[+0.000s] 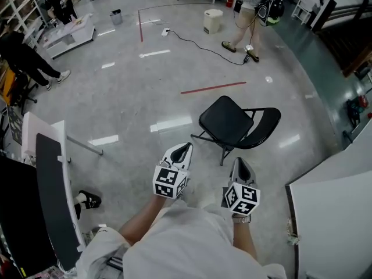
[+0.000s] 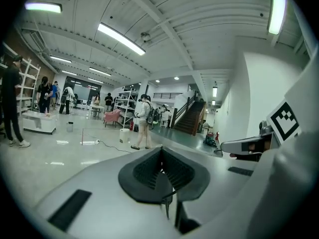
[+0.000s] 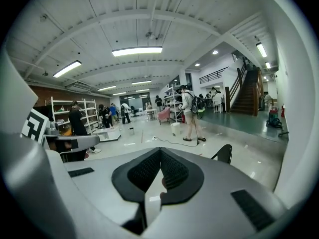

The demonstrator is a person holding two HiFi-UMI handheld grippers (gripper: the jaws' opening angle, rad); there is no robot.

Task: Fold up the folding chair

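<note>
Folding chair (image 1: pixel 228 122), black, stands opened out on the polished grey floor (image 1: pixel 133 97). Its seat is flat, its rounded backrest is to the right, and its thin metal legs are splayed beneath. It sits just beyond the two grippers and slightly to the right, and neither one touches it. In the right gripper view only the curve of the folding chair's back (image 3: pixel 225 153) peeks past the right jaw.

The left gripper (image 1: pixel 183 150) points toward the seat's near left corner. Its jaws are pressed together with nothing between them. The right gripper (image 1: pixel 239 163) is beside it, close to the chair's near legs. It too is closed tight and empty. Each carries its cube of square markers, and the holder's forearms run back toward the near edge.

Farther off, a strip of red tape (image 1: pixel 213 88) lies on the floor beyond the chair. Past that, a black cable (image 1: pixel 200 44) snakes toward a person with a backpack (image 1: pixel 243 16) at the far right. A white bin (image 1: pixel 213 21) stands just left of that person.

At the far left a person in dark clothes (image 1: pixel 23 57) leans near a low white platform (image 1: pixel 72 34). Near left is a tall dark panel with a white edge (image 1: pixel 52 196). Near right is the corner of a white table (image 1: pixel 334 214).
</note>
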